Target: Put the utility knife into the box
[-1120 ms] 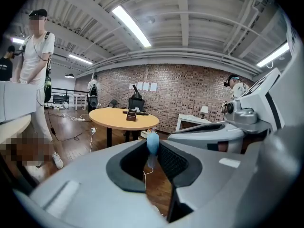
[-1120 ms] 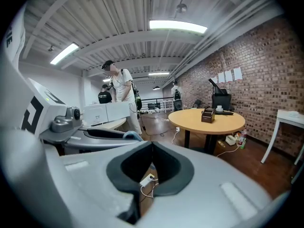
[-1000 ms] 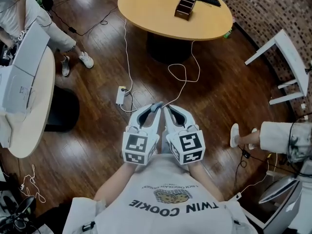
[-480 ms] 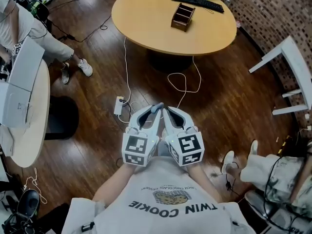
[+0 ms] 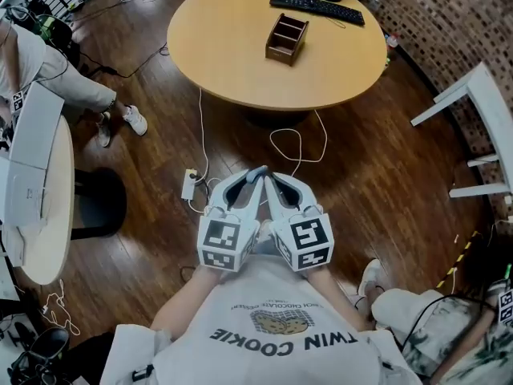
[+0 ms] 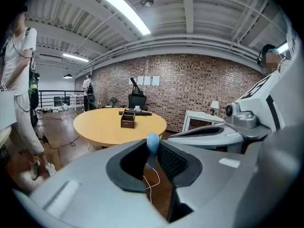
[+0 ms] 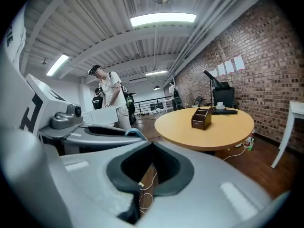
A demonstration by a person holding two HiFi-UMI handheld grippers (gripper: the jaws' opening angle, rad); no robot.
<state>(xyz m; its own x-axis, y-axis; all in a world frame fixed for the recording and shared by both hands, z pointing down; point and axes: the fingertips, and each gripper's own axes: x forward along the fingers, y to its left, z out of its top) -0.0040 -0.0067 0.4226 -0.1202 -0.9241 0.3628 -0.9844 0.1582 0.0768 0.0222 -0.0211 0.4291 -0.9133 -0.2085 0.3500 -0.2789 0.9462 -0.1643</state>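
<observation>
One utility knife [image 6: 152,143] (only a rounded pale-blue end shows), one brown compartmented box [image 5: 287,38] on the round counter [image 5: 232,54]. Left gripper [image 5: 252,180] jaws pinch the utility knife at their tips, over the floor [image 5: 377,159], well apart from the box. Right gripper [image 7: 151,146] jaws closed together, nothing between.

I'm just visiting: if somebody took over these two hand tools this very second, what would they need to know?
Left gripper: shut on the utility knife; only its blue end shows at the jaw tips.
Right gripper: shut, empty, held beside the left one at the chest.
Box: on the round table ahead, across a stretch of floor.
Done: knife in hand.
Left: walk to the table, put the knife into the box, let go.
</observation>
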